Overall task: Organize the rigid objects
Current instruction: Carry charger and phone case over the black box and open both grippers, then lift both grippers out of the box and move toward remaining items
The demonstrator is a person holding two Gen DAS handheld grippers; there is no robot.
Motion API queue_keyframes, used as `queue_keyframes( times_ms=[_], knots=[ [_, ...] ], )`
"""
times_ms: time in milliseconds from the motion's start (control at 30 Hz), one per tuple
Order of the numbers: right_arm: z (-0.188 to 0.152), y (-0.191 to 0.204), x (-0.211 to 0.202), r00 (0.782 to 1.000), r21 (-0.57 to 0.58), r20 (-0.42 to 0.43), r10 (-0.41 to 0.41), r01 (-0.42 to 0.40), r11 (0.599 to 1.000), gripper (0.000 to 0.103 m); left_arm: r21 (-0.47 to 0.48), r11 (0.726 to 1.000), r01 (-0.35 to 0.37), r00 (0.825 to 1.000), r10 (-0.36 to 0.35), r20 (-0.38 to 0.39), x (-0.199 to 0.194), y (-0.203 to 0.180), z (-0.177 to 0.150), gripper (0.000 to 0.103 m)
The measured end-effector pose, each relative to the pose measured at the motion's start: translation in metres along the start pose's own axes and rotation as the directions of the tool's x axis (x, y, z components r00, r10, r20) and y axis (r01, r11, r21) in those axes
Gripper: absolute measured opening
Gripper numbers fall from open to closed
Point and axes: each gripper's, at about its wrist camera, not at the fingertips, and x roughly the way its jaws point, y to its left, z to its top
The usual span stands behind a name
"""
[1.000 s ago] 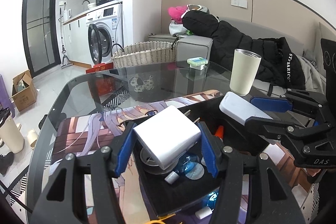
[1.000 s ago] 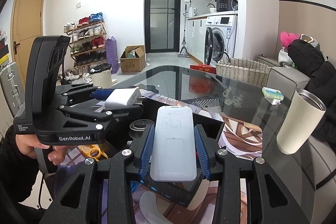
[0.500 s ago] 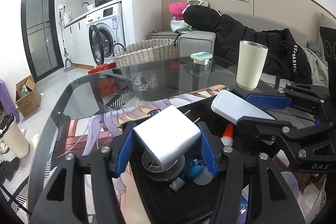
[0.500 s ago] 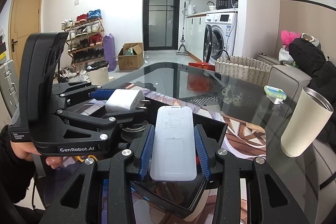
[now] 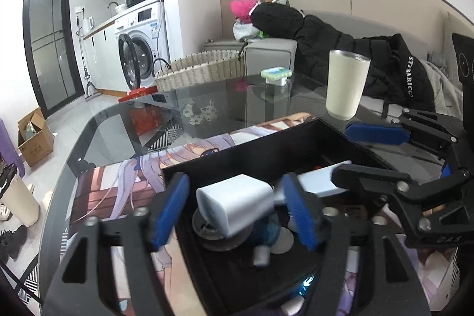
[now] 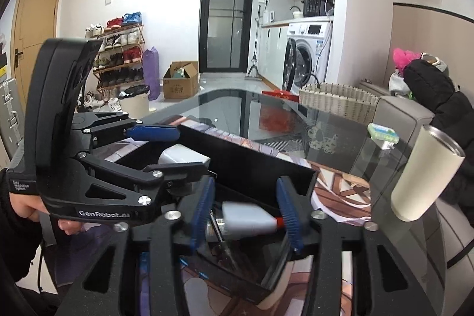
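A black open box (image 5: 237, 150) stands on a printed mat on the glass table. My left gripper (image 5: 235, 197) hovers over it with its jaws opening. The white charger block (image 5: 237, 200) lies loose between the blue pads, touching neither, on small items in the box. My right gripper (image 6: 246, 191) is over the same box (image 6: 251, 156), jaws also opening. The white power bank (image 6: 246, 215) sits blurred and tilted between its pads, free of both. In the left wrist view the power bank (image 5: 323, 179) rests inside the box beneath the right gripper (image 5: 370, 156).
A cream tumbler (image 5: 345, 88) stands on the glass just behind the box, and a small green-topped case (image 5: 276, 75) lies farther back. Beyond the table are a wicker basket (image 5: 201, 70) and a sofa with a black jacket (image 5: 370, 55). The printed mat (image 5: 118, 191) spreads left of the box.
Both grippers have opened. The charger block slipped from the left pads and the power bank from the right pads, and both dropped lower into the black box.
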Motion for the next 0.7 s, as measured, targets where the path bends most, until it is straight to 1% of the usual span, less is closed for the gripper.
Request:
queue_keyframes(
  times_ms=[33, 67, 133, 167, 267, 333, 433, 533, 633, 700],
  knots=[
    [0.000, -0.001, -0.005, 1.000, 0.000, 0.010, -0.002, 0.002, 1.000, 0.071, 0.002, 1.000, 0.001, 1.000, -0.001, 0.014, -0.007, 0.000, -0.001, 0.082],
    [-0.001, -0.001, -0.011, 1.000, 0.000, 0.021, -0.005, 0.005, 1.000, 0.076, 0.003, 1.000, 0.001, 1.000, -0.001, 0.021, -0.011, 0.000, -0.002, 0.085],
    [-0.003, -0.001, -0.020, 0.999, 0.007, 0.034, -0.021, 0.021, 1.000, 0.098, -0.009, 1.000, -0.012, 0.999, 0.012, 0.038, -0.024, 0.001, -0.005, 0.103],
    [-0.004, -0.002, -0.024, 0.999, 0.013, 0.033, -0.034, 0.034, 0.999, 0.103, -0.019, 1.000, -0.017, 0.999, 0.018, 0.045, -0.028, 0.002, -0.006, 0.103],
    [-0.008, -0.001, -0.031, 0.997, 0.031, -0.009, -0.076, 0.076, 0.997, 0.103, -0.054, 0.998, -0.030, 0.999, 0.032, 0.038, -0.043, 0.008, -0.014, 0.103],
    [-0.013, -0.001, -0.036, 0.997, 0.065, -0.027, -0.072, 0.074, 0.995, 0.103, -0.076, 0.997, -0.028, 0.999, 0.030, 0.031, -0.051, 0.012, -0.020, 0.103],
    [-0.021, 0.001, -0.043, 0.997, 0.107, -0.046, -0.056, 0.060, 0.992, 0.103, -0.098, 0.994, -0.039, 0.999, 0.042, 0.028, -0.063, 0.018, -0.032, 0.103],
    [-0.029, 0.008, -0.044, 0.997, 0.134, -0.074, -0.022, 0.032, 0.990, 0.103, -0.096, 0.992, -0.081, 0.997, 0.083, 0.009, -0.070, 0.020, -0.043, 0.103],
    [-0.036, 0.016, -0.044, 0.995, 0.149, -0.098, 0.002, 0.013, 0.989, 0.103, -0.115, 0.989, -0.089, 0.996, 0.089, -0.009, -0.073, 0.021, -0.052, 0.103],
    [-0.040, 0.023, -0.042, 0.994, 0.155, -0.110, 0.009, 0.008, 0.988, 0.103, -0.120, 0.988, -0.095, 0.995, 0.095, -0.007, -0.075, 0.021, -0.058, 0.103]
  ],
)
